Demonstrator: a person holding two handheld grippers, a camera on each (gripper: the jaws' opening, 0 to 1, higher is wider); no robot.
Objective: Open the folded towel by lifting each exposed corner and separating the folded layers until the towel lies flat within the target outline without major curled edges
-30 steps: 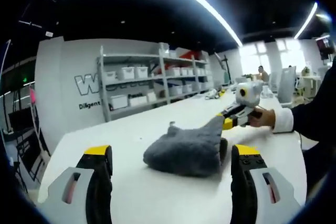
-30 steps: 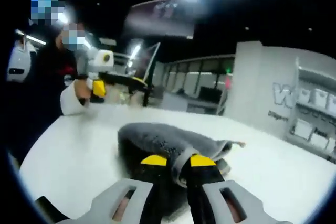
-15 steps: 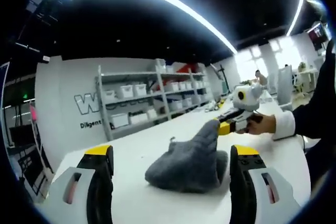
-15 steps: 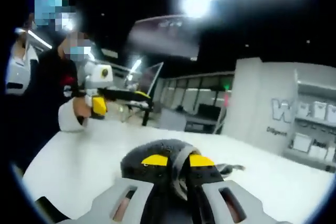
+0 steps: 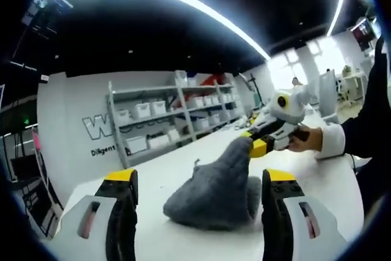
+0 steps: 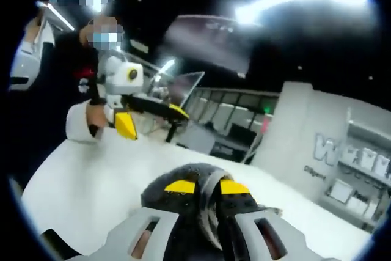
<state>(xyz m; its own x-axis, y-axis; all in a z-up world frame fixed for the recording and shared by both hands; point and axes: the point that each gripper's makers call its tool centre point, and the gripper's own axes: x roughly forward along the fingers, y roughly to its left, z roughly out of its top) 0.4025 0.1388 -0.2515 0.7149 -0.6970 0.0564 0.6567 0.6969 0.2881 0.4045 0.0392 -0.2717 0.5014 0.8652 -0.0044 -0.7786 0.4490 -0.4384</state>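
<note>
Grey terry cloth is bunching between my right gripper, whose yellow-tipped fingers are pinching a fold of the towel and holding one corner raised into a peak. In the left gripper view, I am keeping my left gripper released, its fingers standing wide apart on either side of the towel and touching nothing. The rest of the towel is sitting in a rumpled heap on the white desk. Beyond it, shelving with white bins is lining the far wall.
</note>
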